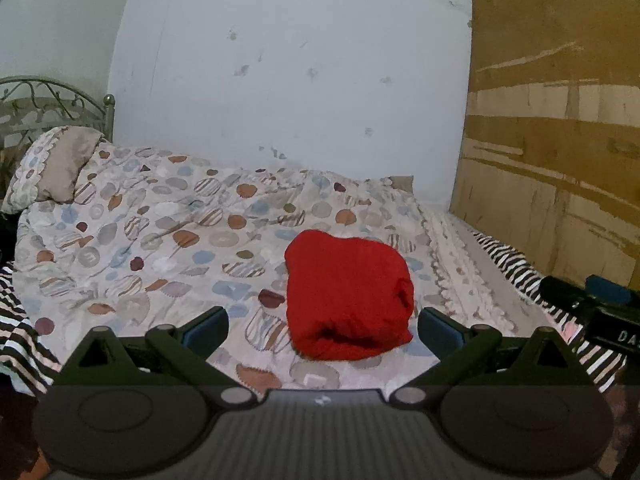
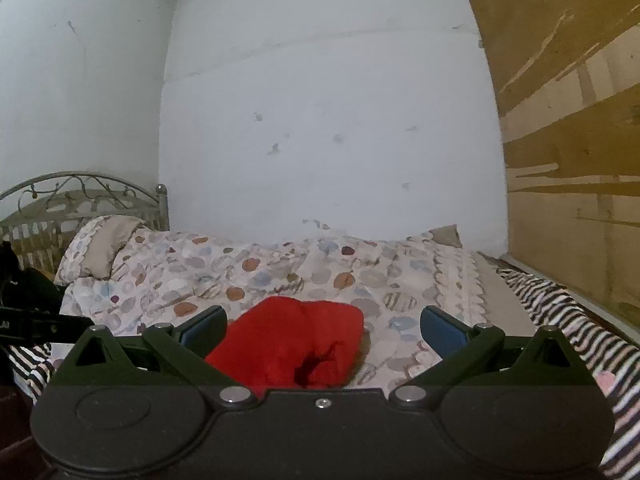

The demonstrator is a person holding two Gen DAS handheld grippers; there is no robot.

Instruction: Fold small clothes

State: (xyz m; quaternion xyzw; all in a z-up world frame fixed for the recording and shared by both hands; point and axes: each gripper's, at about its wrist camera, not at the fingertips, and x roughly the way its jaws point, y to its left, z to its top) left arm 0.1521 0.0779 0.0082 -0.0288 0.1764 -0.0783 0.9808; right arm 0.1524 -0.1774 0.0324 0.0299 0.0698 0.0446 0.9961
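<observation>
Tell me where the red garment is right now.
The red garment lies bundled on the patterned quilt, just ahead of both open grippers: right of centre in the left wrist view, centred in the right wrist view, nearer the striped blanket than the pillow.

Dim, soft, fisheye-warped edges
</observation>
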